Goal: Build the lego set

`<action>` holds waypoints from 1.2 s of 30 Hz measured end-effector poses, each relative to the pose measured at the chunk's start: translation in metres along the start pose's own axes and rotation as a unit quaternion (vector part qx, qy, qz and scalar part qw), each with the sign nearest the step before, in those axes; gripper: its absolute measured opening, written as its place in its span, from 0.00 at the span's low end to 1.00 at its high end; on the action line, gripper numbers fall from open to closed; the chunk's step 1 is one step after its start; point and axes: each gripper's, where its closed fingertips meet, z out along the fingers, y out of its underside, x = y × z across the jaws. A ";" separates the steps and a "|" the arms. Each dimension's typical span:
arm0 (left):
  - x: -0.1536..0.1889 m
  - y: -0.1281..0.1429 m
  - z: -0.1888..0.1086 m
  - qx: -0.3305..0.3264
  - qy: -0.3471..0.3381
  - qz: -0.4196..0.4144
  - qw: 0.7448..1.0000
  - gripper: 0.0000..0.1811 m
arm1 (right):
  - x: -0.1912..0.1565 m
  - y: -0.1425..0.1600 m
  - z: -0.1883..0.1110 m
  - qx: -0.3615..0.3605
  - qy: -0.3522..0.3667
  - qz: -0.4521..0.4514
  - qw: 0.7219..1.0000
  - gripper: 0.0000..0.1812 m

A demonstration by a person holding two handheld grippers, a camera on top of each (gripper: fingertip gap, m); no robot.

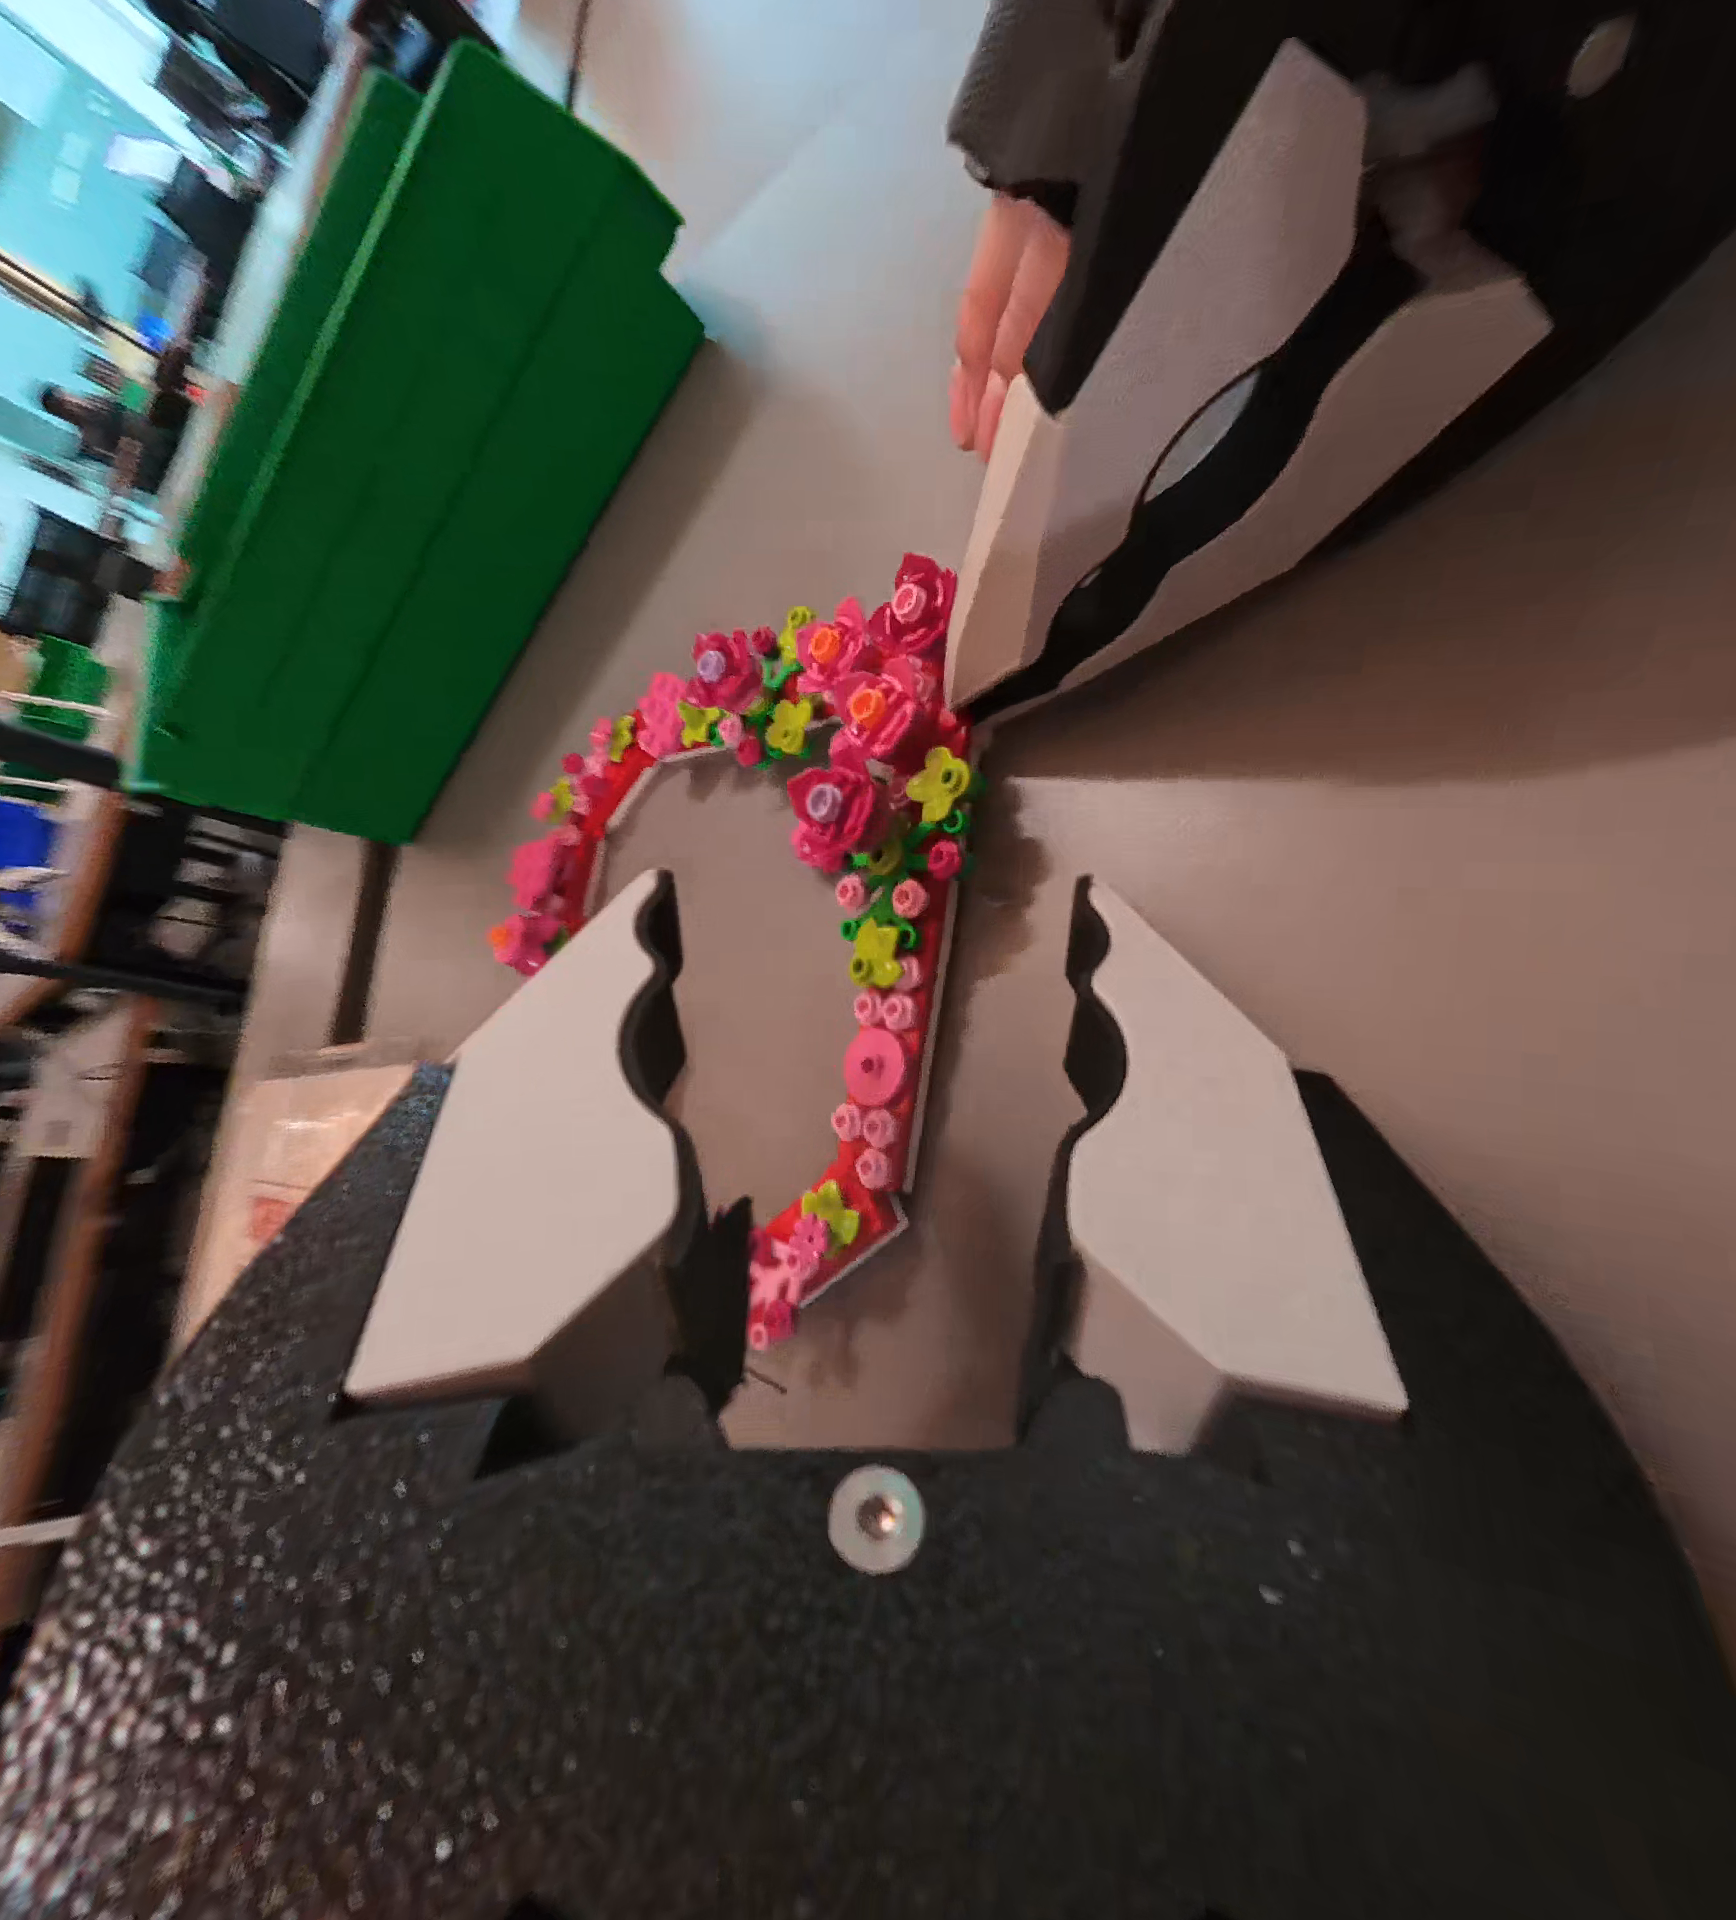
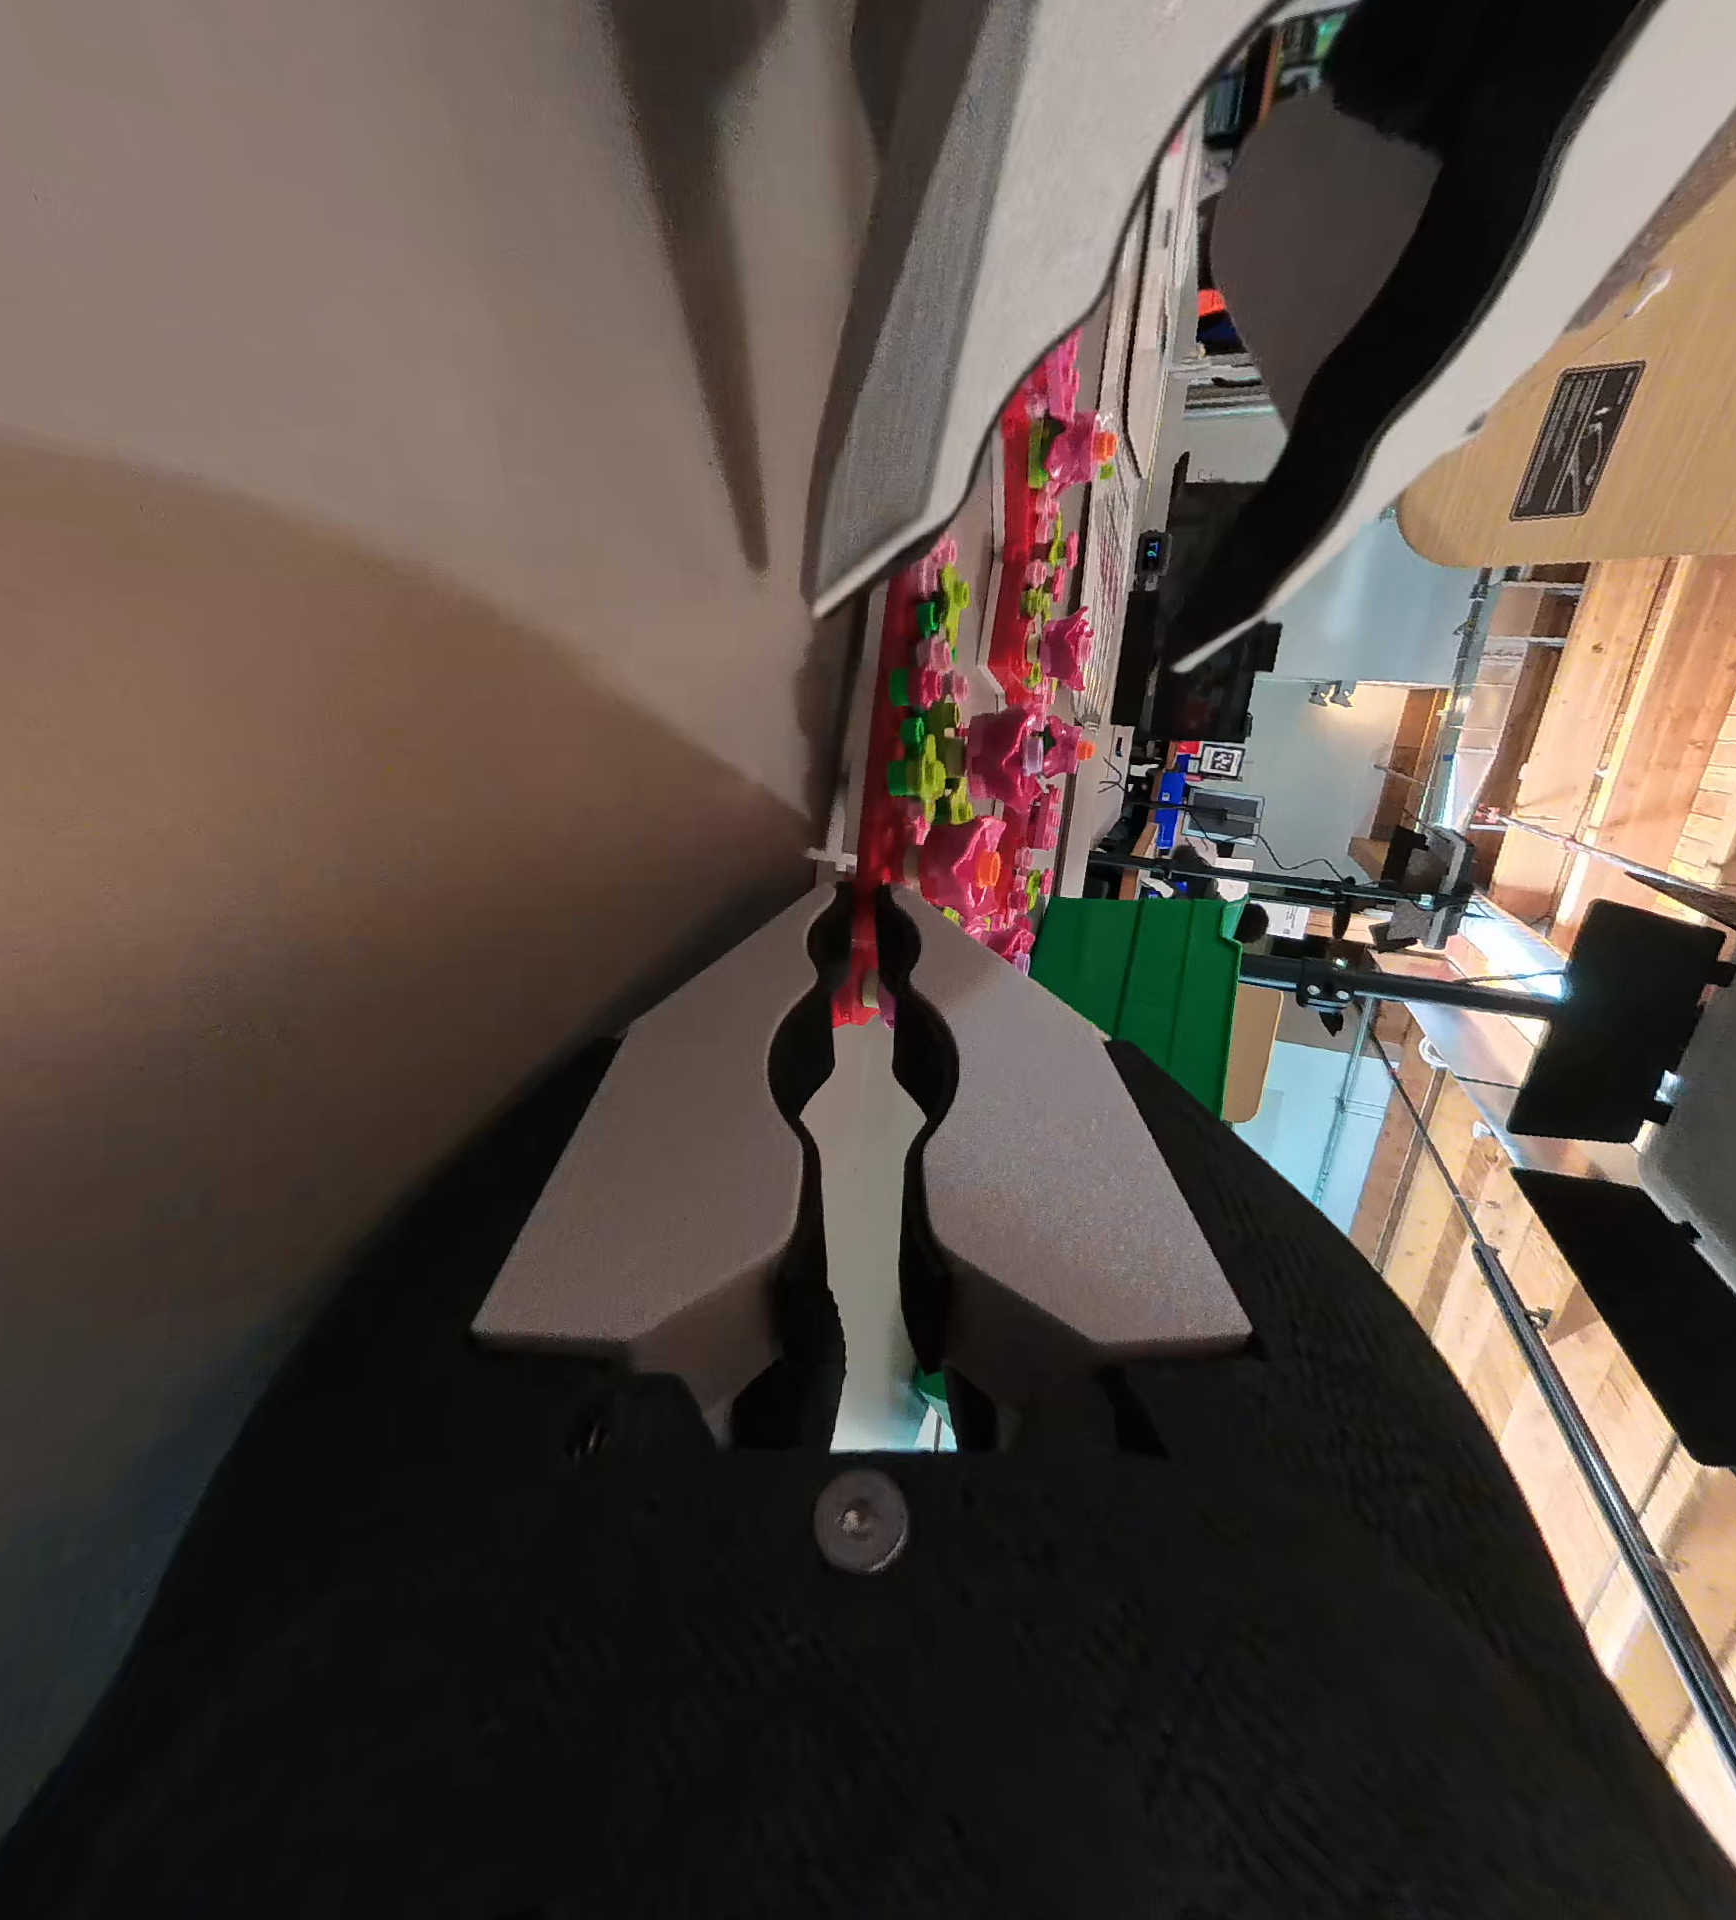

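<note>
Flower heart on a smooth grey table [image 1: 1466,935]

A big green plastic bin [image 1: 407,499] sits behind the red heart-shaped lego frame with pink flowers [image 1: 874,831]. The right claw [image 2: 862,925] pinches the frame's edge; the left claw [image 1: 874,904] hangs wide apart above it.

Free room and obstacles: bare desk [image 1: 1415,831] lies open beyond and beside the spread left tool [image 1: 874,914]; the flowered lego frame [image 1: 874,831] sits partly between its fingers. The right tool [image 1: 989,696] blocks the frame's far corner, clamped on its edge. A green bin [image 1: 407,468] walls off the far side
</note>
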 end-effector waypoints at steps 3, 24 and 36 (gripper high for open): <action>-0.006 -0.006 0.005 0.006 -0.040 0.023 0.999 0.43 | 0.001 -0.001 0.000 0.003 0.002 0.004 1.000 0.01; -0.020 -0.005 0.000 0.011 -0.182 0.229 0.956 0.48 | 0.004 -0.014 0.000 0.019 0.010 0.015 1.000 0.01; -0.017 -0.003 0.003 0.002 -0.180 0.251 0.951 0.42 | 0.007 -0.015 0.001 0.023 0.015 0.022 0.999 0.01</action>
